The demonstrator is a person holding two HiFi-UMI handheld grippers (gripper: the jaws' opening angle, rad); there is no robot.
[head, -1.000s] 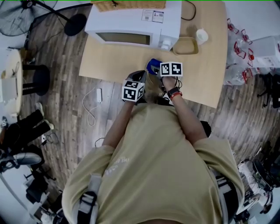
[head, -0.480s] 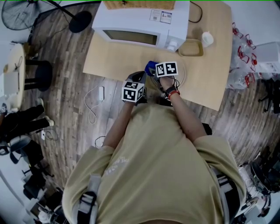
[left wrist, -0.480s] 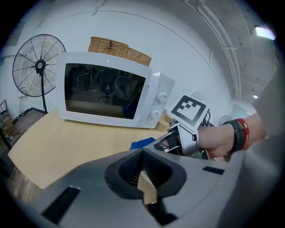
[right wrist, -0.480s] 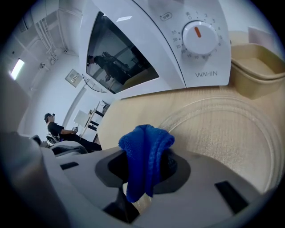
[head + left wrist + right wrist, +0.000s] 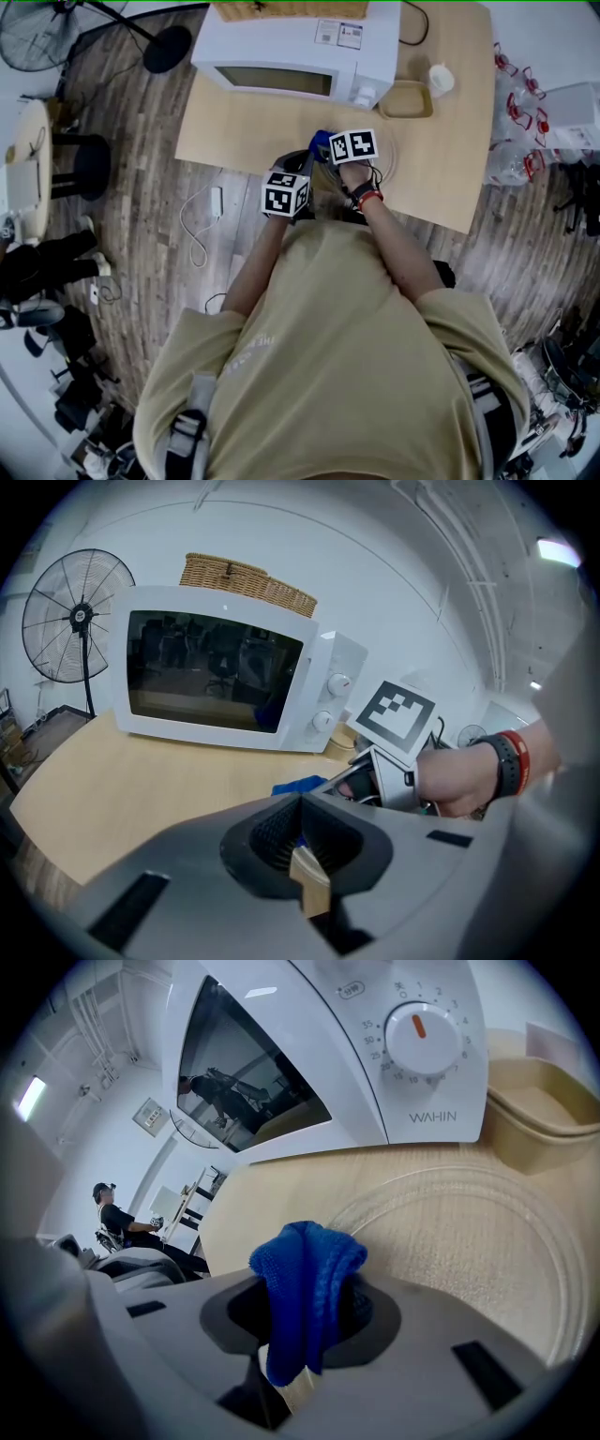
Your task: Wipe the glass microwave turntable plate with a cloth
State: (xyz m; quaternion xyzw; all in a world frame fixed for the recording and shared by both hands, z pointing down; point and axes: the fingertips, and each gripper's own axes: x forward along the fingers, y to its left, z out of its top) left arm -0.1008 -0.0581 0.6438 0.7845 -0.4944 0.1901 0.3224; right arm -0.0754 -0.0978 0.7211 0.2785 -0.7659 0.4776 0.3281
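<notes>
A: Grip check?
B: Yep, right gripper (image 5: 298, 1354) was clamped on blue knitted cloth (image 5: 309, 1269); left gripper (image 5: 305, 855) jaws were pressed together, empty.
A: Plate?
B: Clear round glass turntable plate (image 5: 469, 1260) lay on light wooden table (image 5: 234, 131) just ahead of cloth, prob. not touching. It needed a firm downward press, then overlapping circles out to rim.

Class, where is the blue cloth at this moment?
In the right gripper view, the blue cloth is pinched in the right gripper, beside the glass turntable plate's rim, before the microwave.

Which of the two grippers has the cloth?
The right gripper: its jaws pinch the folded blue cloth. The left gripper is shut on nothing.
</notes>
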